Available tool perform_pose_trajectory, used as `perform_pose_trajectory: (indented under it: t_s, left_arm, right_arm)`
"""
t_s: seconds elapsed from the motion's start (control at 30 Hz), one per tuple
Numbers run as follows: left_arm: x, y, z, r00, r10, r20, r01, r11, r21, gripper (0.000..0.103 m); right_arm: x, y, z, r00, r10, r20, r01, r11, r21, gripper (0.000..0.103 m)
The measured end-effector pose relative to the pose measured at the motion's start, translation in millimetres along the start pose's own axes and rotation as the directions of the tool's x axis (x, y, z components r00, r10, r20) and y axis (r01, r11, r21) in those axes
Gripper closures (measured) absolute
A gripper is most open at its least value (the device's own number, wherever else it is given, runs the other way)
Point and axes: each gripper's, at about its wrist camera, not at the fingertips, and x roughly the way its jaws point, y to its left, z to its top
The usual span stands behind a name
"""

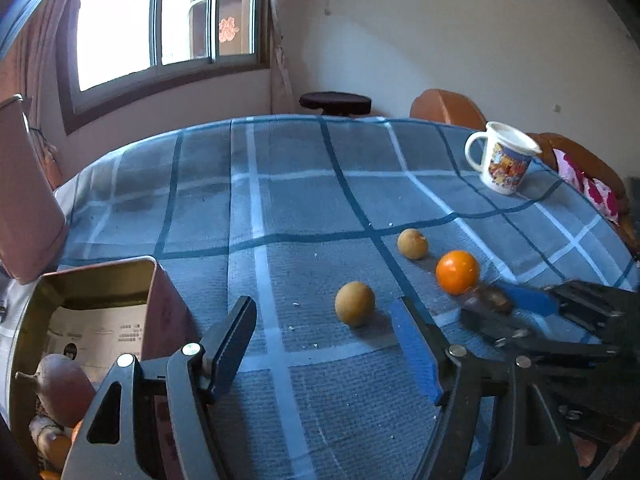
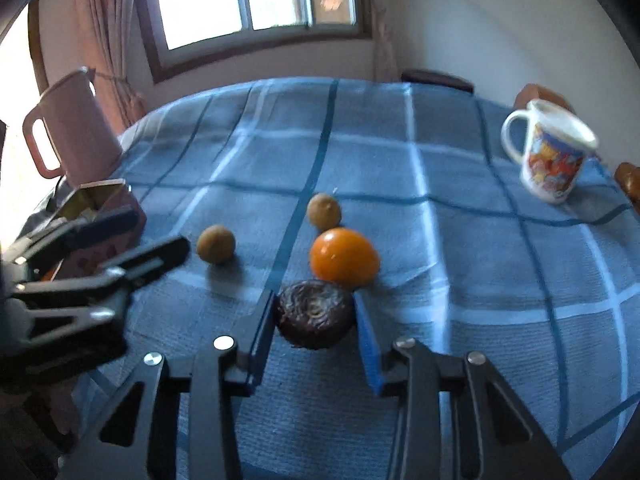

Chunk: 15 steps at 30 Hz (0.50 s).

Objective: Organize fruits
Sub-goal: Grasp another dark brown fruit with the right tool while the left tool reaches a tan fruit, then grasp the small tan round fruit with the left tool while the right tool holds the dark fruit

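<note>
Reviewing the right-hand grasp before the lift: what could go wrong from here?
1. The right gripper is shut on the dark wrinkled fruit, with the orange right behind it, possibly touching; a lift could nudge the orange into rolling.
2. The pads hold a round fruit near their tips, so it might slip out during transport.
3. The left gripper stands open close to the tan fruit and the tin; the two hands could get in each other's way.

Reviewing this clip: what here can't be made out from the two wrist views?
- Open tin, left wrist view: most contents hidden by its wall and the left gripper; only a brownish fruit shows clearly.
- Dark wrinkled fruit, left wrist view: mostly covered by the right gripper.
- Mug, right wrist view: blurred print; contents unseen.
</note>
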Motion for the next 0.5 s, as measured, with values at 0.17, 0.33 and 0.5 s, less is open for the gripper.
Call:
perform_pose_trajectory:
  t_s: [0.17,0.33,0.5]
  left_arm:
    - [12.3,-3.7,4.6,0.999,-0.027,-0.036,0.027,1.000,-0.014,0.031]
    - [29.7,-10.9,11.9,0.996,-0.040,-0.085,0.040,0.999,-0.002,0.035]
    - [45.7,-11.3,12.7,0.984,-0.087,-0.154,0.086,0.996,-0.019,0.070]
  right_arm:
    - [-21.5,-6.6,-2.3,0.992,-0.079,0.098,0.075,0.996,0.047,0.061]
    - [-23.9,-14.8,-0.8,0.990,-0.090,0.106,0.080,0.993,0.091,0.061]
    - [-25.1,-9.3,-0.5,0.987,-0.103,0.122,0.095,0.993,0.070,0.061]
